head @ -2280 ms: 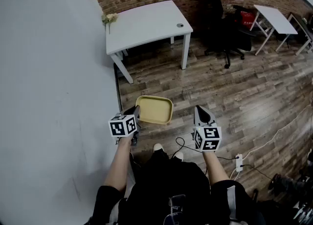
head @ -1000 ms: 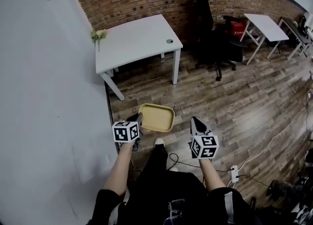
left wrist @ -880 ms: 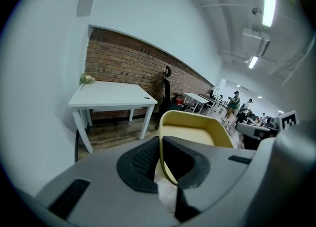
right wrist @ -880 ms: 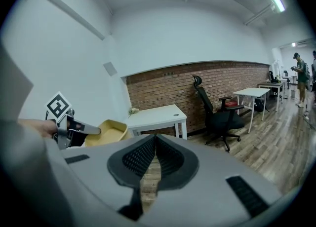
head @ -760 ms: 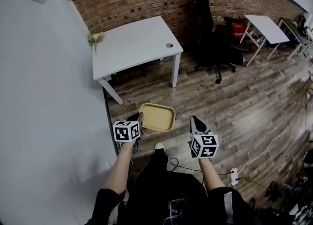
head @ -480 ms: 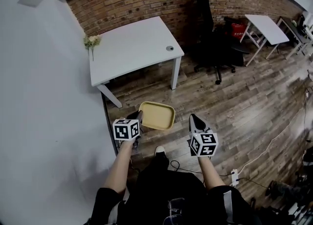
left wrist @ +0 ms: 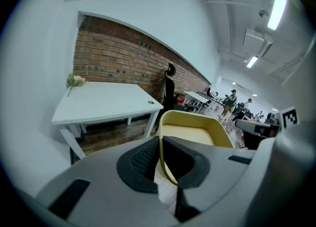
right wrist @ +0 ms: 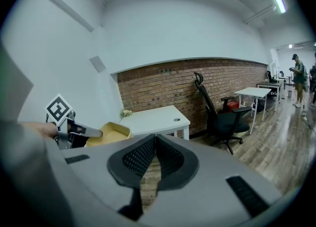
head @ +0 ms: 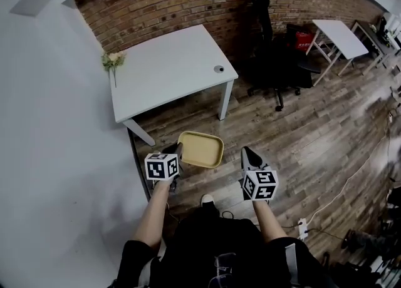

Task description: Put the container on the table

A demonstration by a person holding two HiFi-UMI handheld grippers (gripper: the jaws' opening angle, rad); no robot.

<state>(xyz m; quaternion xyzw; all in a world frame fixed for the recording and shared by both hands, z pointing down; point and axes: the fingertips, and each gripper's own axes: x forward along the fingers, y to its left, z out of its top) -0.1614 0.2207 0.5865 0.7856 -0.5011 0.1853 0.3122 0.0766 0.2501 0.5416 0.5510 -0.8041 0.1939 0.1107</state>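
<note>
A shallow yellow container (head: 200, 148) hangs in the air over the wooden floor, short of the white table (head: 169, 67). My left gripper (head: 178, 150) is shut on its left rim; in the left gripper view the rim (left wrist: 161, 158) runs between the two pads and the container (left wrist: 193, 132) stretches ahead. The table (left wrist: 98, 100) stands beyond it against the brick wall. My right gripper (head: 249, 155) is shut and holds nothing, to the right of the container. From the right gripper view the container (right wrist: 107, 133) and table (right wrist: 155, 115) lie to the left.
A small flower vase (head: 111, 61) stands at the table's back left corner and a small round object (head: 218, 68) near its right edge. A black office chair (head: 276, 49) and a second white table (head: 339, 29) stand to the right. A cable and power strip (head: 301, 224) lie on the floor.
The view has moved forward toward the white table. Both grippers and the held container have kept their places relative to each other.
</note>
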